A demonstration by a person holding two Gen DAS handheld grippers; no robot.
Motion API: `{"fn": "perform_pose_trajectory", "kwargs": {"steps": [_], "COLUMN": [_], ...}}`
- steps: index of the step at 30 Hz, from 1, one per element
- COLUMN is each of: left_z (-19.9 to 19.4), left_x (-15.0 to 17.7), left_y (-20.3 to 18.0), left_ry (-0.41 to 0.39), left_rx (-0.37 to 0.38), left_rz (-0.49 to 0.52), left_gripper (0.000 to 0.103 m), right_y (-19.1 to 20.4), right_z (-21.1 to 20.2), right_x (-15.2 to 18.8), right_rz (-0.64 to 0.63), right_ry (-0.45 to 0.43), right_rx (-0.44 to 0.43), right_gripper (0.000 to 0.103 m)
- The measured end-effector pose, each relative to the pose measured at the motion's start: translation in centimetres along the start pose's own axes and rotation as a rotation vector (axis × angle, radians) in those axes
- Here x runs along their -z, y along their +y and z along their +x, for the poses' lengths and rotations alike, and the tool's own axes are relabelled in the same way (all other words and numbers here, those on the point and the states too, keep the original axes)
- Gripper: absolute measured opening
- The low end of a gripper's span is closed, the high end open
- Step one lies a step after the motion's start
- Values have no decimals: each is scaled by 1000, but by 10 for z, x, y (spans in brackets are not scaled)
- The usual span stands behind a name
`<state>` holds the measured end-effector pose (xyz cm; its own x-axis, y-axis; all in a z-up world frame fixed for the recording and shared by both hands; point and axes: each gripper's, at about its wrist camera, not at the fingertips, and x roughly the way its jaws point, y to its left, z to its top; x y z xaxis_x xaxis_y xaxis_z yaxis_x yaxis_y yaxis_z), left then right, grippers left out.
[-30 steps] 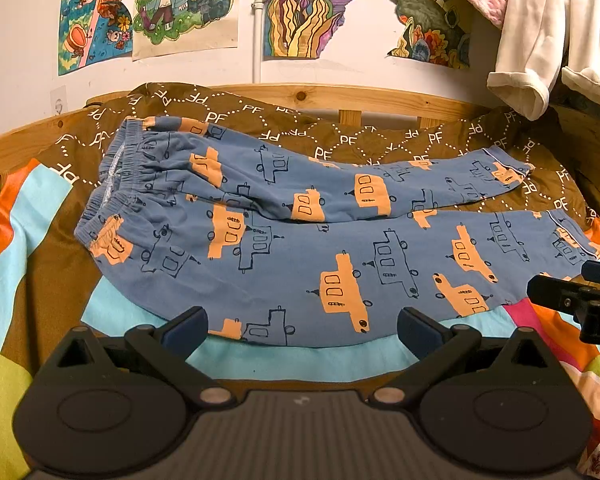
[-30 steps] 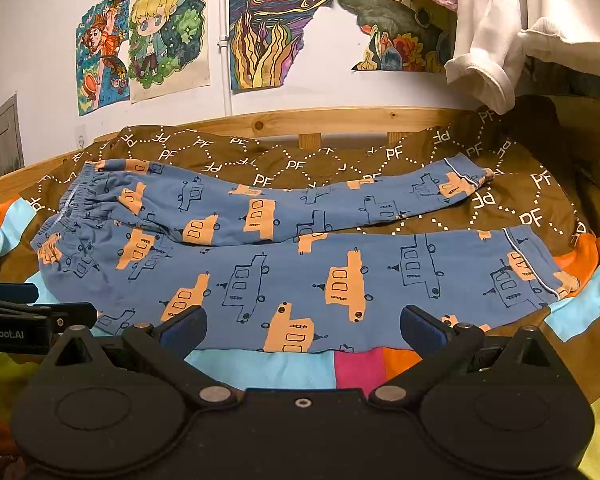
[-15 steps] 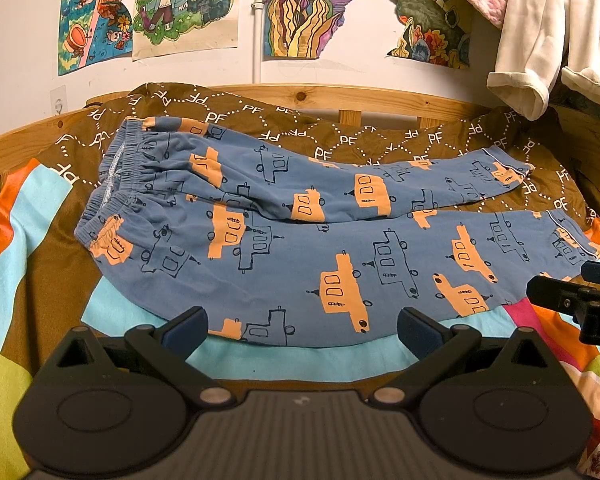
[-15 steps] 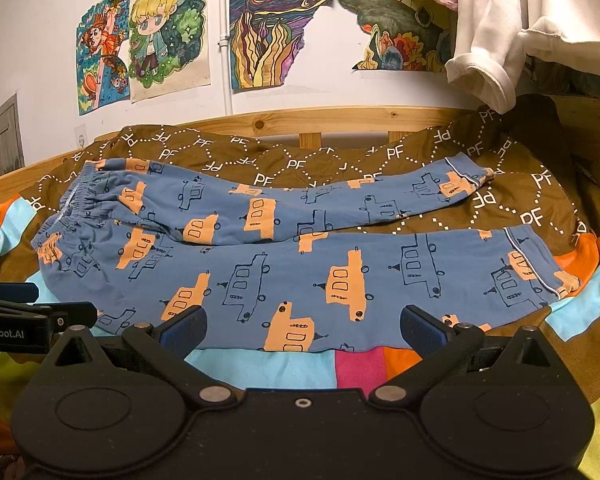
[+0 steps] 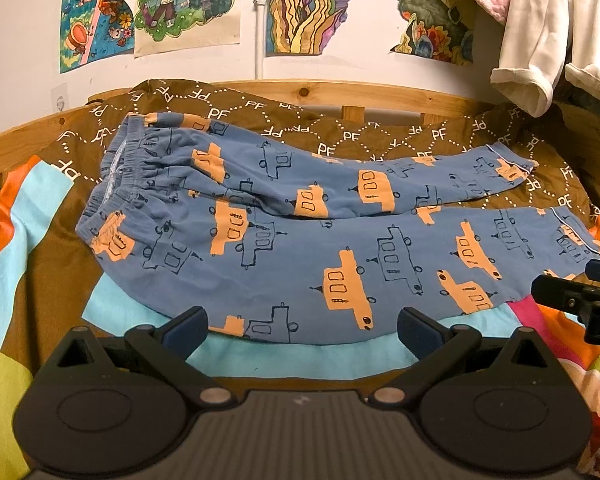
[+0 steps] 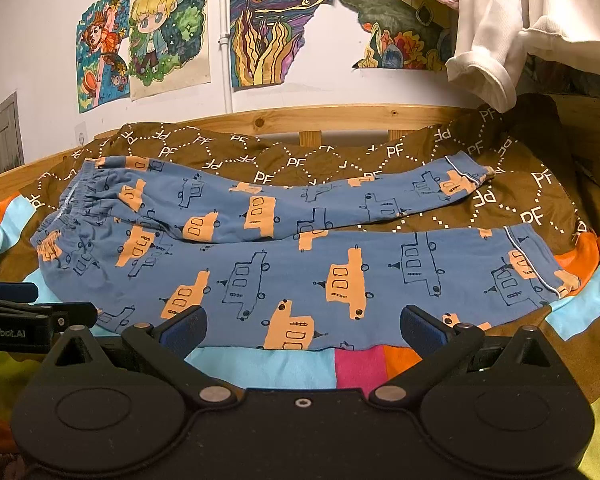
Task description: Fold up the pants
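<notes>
The pants (image 5: 320,248) are lying flat on the bed (image 5: 48,280), long axis running left to right, waistband (image 5: 116,184) nearer your left gripper (image 5: 302,326), cuffs (image 6: 536,272) nearer your right gripper (image 6: 304,326). You are holding both with fingers apart, empty, just before the near edge.
</notes>
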<state>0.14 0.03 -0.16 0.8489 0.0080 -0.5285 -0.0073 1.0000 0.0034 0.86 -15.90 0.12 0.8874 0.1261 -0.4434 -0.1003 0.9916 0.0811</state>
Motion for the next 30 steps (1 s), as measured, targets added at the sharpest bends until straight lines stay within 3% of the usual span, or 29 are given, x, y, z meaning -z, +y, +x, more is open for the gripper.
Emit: {"fn": "perform_pose_trajectory", "kwargs": {"steps": [8,17,23,30], "left_z": [14,52,108,188], "left_x": [-21,-129,-203,-236], "left_y": [5,38,73,114], "left_ry": [-9,-30,21,80], "left_rx": [-38,-99,-164,-169], "left_rz": [10,169,262,295], "left_gripper": [103,103,103,103], "right_y": [-6,-35,-48,-49], "right_z": [10,50,121,243], "right_x": [-6,-76,-129,-178], "right_rz": [13,-124,-224,-307], "right_ry": [12,82,157,292], "right_rx": [-20,-142,-227,-328], "right_gripper": [102,102,102,102]}}
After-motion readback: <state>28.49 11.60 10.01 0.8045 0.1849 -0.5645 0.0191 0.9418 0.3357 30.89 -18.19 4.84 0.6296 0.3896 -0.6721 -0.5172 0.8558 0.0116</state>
